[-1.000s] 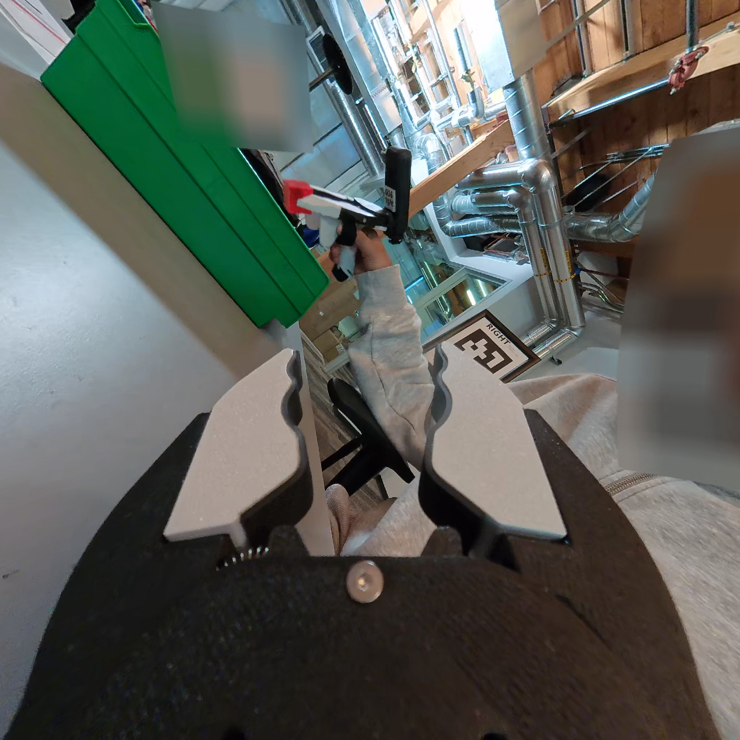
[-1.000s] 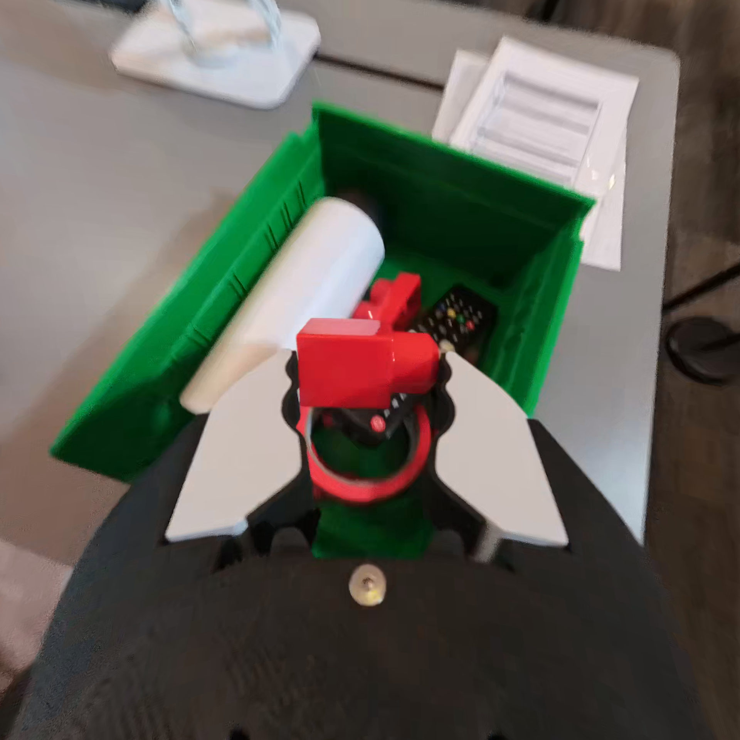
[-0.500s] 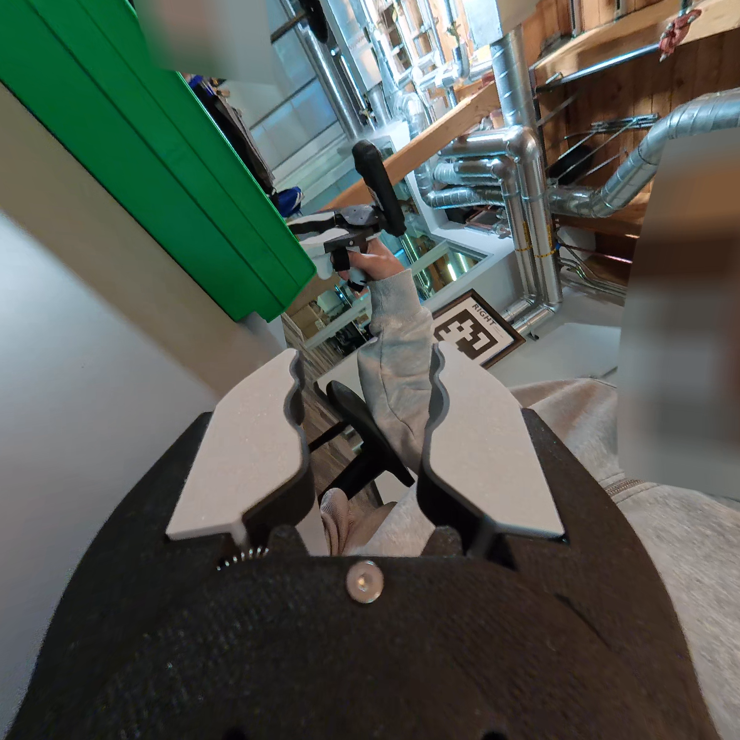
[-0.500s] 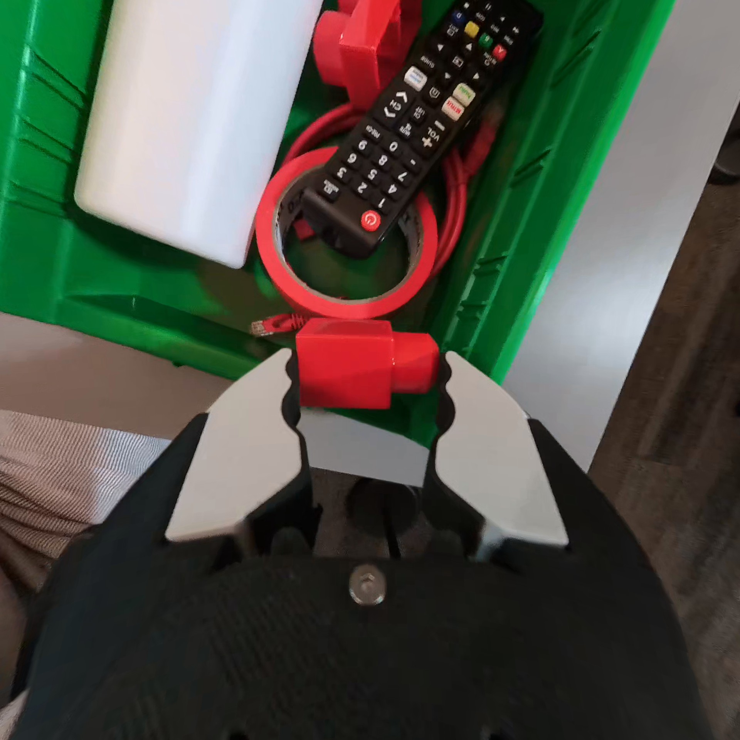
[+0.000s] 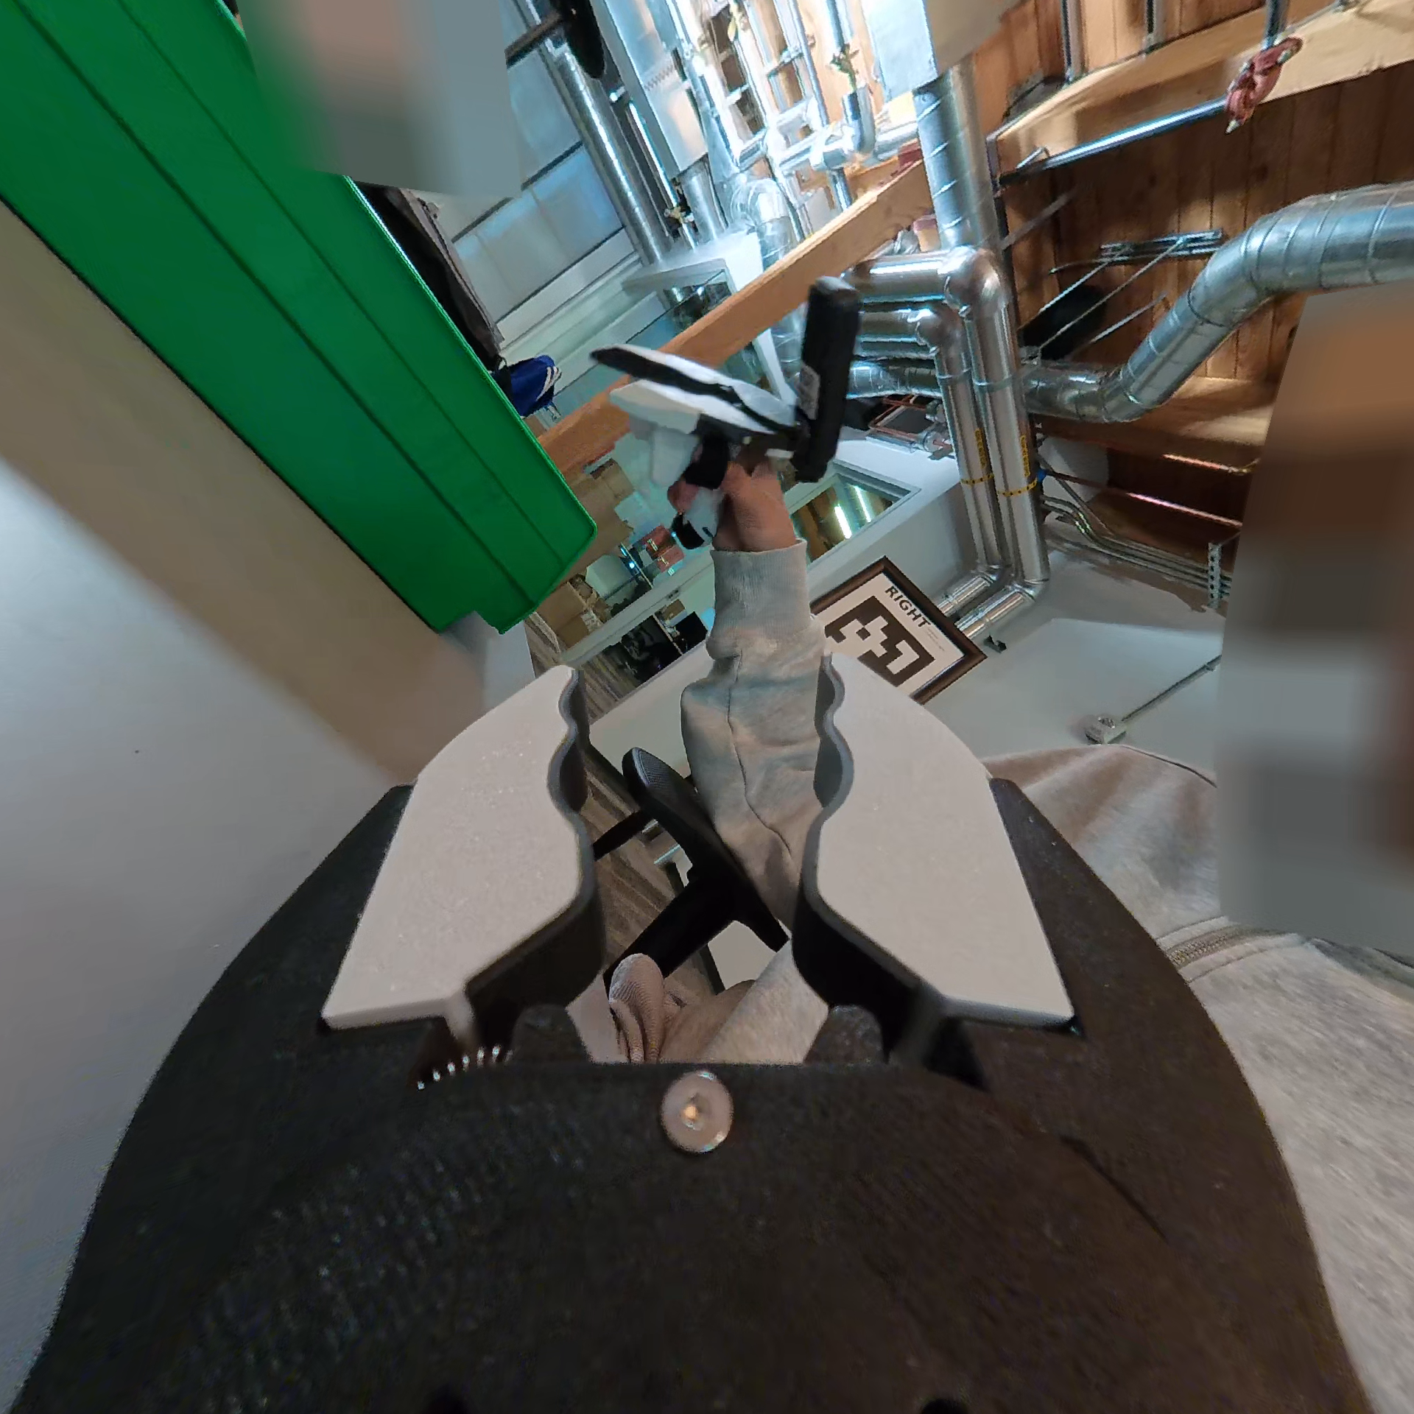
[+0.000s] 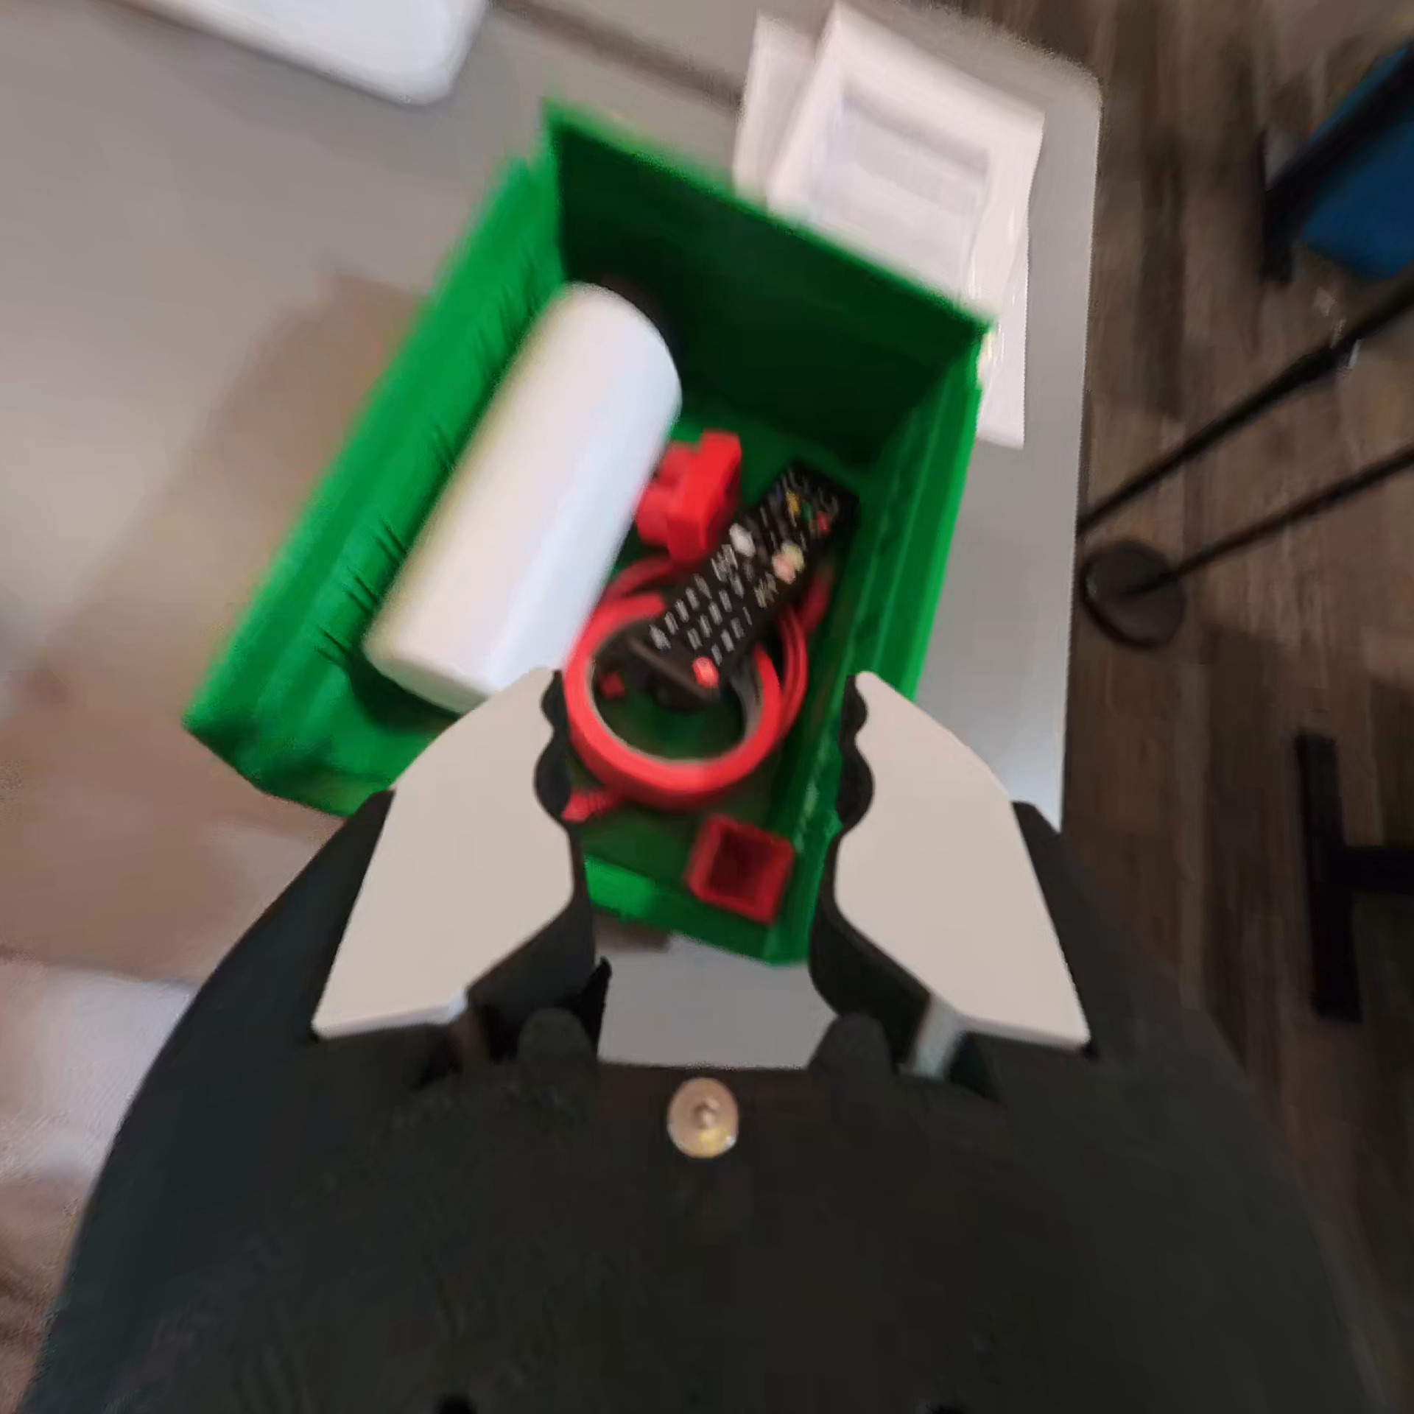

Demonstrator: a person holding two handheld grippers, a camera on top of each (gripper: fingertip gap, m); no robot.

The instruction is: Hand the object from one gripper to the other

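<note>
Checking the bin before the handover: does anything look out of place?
Yes: the small hollow red plastic block lies in the green plastic bin, held by neither open claw, right or left.

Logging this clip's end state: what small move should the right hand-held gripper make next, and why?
Probably lift the right hand-held gripper clear of the green bin: its jaws stand open and empty, and the red block lies in the bin's near corner.
</note>
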